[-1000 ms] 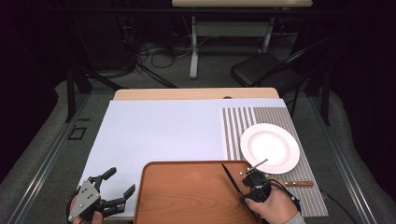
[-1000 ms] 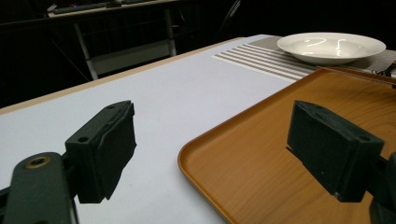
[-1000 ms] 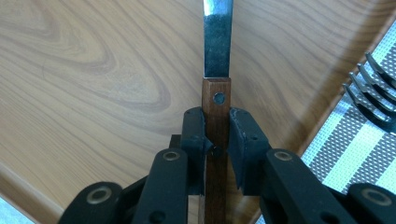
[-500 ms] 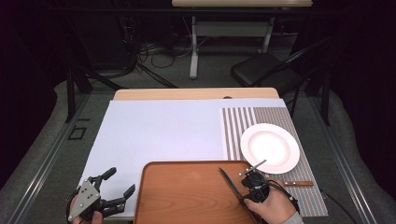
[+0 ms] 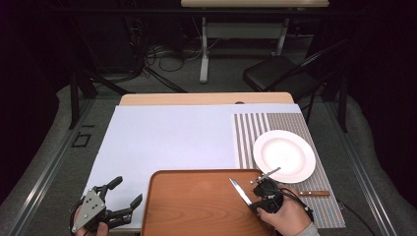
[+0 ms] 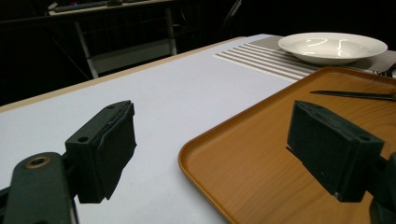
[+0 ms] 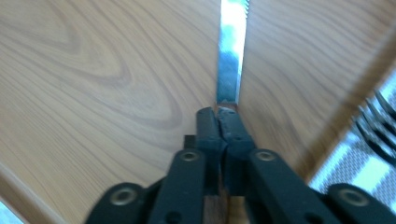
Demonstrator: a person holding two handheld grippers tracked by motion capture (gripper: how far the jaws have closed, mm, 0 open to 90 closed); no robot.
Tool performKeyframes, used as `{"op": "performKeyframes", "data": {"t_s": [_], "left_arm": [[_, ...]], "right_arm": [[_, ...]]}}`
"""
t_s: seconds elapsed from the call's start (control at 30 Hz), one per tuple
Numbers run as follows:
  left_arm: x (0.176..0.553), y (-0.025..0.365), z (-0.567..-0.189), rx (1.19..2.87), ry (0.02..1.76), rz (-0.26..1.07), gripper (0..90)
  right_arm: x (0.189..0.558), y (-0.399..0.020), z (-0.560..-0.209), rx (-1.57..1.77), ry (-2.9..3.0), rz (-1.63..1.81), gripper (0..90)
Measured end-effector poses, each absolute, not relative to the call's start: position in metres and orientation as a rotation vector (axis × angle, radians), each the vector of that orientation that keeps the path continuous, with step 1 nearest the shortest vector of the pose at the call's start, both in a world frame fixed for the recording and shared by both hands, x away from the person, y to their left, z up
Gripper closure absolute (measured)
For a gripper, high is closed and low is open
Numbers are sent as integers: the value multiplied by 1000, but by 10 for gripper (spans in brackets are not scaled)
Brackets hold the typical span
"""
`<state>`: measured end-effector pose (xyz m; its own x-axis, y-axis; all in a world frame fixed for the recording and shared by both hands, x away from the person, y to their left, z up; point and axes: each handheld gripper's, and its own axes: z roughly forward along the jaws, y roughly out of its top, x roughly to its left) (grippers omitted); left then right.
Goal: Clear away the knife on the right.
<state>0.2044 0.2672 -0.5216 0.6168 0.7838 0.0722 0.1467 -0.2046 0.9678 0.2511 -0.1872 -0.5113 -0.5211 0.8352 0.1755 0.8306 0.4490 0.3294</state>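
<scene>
A knife with a steel blade [image 5: 240, 191] [image 7: 231, 51] and a wooden handle reaches out over the brown wooden tray [image 5: 192, 206] [image 7: 93, 84]. My right gripper [image 5: 256, 204] [image 7: 217, 114] is shut on the knife at the base of the blade. Its jaws have just been closing with the knife between them. My left gripper [image 5: 127, 191] [image 6: 212, 154] stands open off the tray's left edge [image 6: 205, 144], with nothing between its jaws. From there the knife [image 6: 355, 94] appears far off across the tray.
A white plate [image 5: 284, 155] [image 6: 332, 46] sits on a striped placemat [image 5: 248, 132] at the right. A wooden-handled utensil [image 5: 314, 193] lies on the mat near my right hand, and fork tines [image 7: 378, 126] show beside the tray. A pale sheet [image 5: 167, 137] covers the table.
The knife's tip has shifted slightly toward the near side of the tray with my right hand. The left gripper has stayed still.
</scene>
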Motion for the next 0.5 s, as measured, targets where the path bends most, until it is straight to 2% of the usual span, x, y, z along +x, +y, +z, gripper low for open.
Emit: {"op": "performKeyframes", "data": {"t_s": [0.07,0.1,0.13,0.17,0.23,0.3,0.33,0.5], "left_arm": [[204,267,-521,1708,767,700,152],[204,267,-521,1708,767,701,152],[204,267,-521,1707,768,701,152],[205,267,-522,1707,769,703,152],[205,267,-522,1705,772,700,152],[205,267,-522,1706,770,701,152],[205,267,-522,1706,769,702,152],[204,268,-522,1705,769,702,152]], "right_arm": [[252,-185,-516,1487,2635,687,900],[254,-185,-507,1487,2725,524,900],[252,-182,-517,1478,2632,730,900],[253,-181,-517,1471,2638,733,900],[256,-180,-514,1469,2698,613,900],[257,-178,-522,1480,2649,727,900],[258,-179,-519,1476,2699,637,900],[260,-175,-524,1481,2704,624,900]]}}
